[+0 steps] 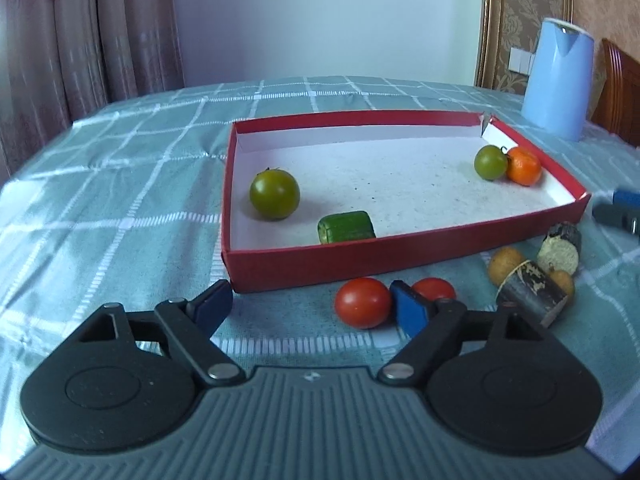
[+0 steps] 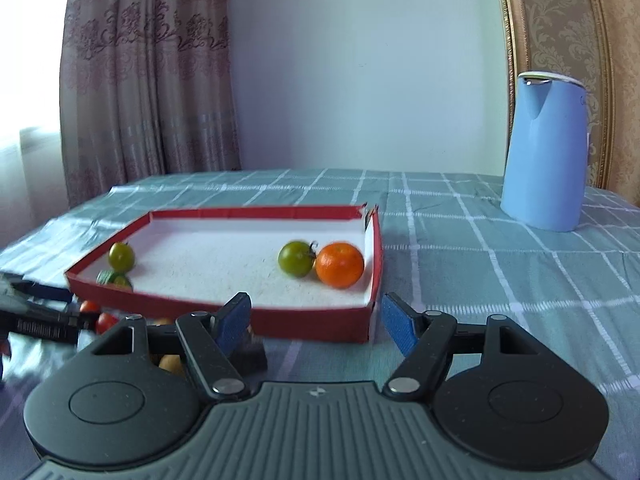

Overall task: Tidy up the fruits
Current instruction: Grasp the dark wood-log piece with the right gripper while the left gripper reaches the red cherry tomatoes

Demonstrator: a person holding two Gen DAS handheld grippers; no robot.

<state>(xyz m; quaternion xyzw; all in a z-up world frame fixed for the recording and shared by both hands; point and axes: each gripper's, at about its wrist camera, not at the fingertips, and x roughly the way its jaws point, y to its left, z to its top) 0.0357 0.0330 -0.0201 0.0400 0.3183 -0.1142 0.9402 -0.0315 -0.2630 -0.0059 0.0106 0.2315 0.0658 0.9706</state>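
Two red tomatoes (image 1: 362,302) outside the red box (image 1: 304,266), on the surface (image 1: 120,184) just beside its near wall: one between the left tool's (image 1: 316,308) wide, empty jaws, at about 1 o'clock from centre and against the right finger (image 1: 408,312), the second behind that finger. Left tool clearly nearer; right tool (image 2: 316,320) also parted, gripping nothing. Inside the box: two green tomatoes (image 1: 274,194), one orange (image 1: 524,166), one green chunk (image 1: 346,227); outside at 2 o'clock, yellowish fruits and dark stubs, number unclear.
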